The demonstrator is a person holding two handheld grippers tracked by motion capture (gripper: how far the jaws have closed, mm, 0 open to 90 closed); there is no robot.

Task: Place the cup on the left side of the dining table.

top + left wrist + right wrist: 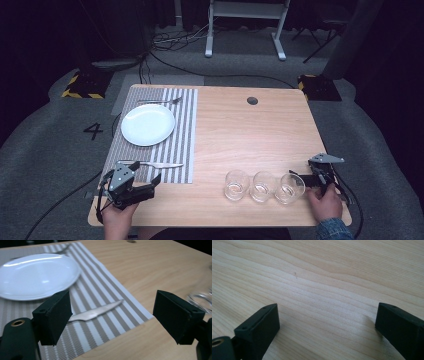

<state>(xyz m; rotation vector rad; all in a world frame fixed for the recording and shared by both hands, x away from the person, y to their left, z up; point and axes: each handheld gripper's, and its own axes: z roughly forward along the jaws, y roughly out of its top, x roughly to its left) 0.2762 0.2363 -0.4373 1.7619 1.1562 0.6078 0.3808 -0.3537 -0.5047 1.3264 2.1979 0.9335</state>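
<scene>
My left gripper (154,186) hovers at the table's near left corner, just off the striped placemat (182,145). In the left gripper view its jaws (112,312) stand open with nothing between them. Beyond them a table knife (100,311) lies flat on the placemat (105,287), near its front edge (160,164). A white plate (148,124) sits on the mat with a fork (160,101) behind it. My right gripper (306,180) rests at the near right, open over bare wood (327,325), close beside the rightmost glass (290,188).
Three clear glasses stand in a row near the front edge; the other two are the left one (236,184) and the middle one (263,186). One glass rim (200,301) shows blurred in the left gripper view. A cable hole (252,100) sits at the wooden table's (250,135) far side.
</scene>
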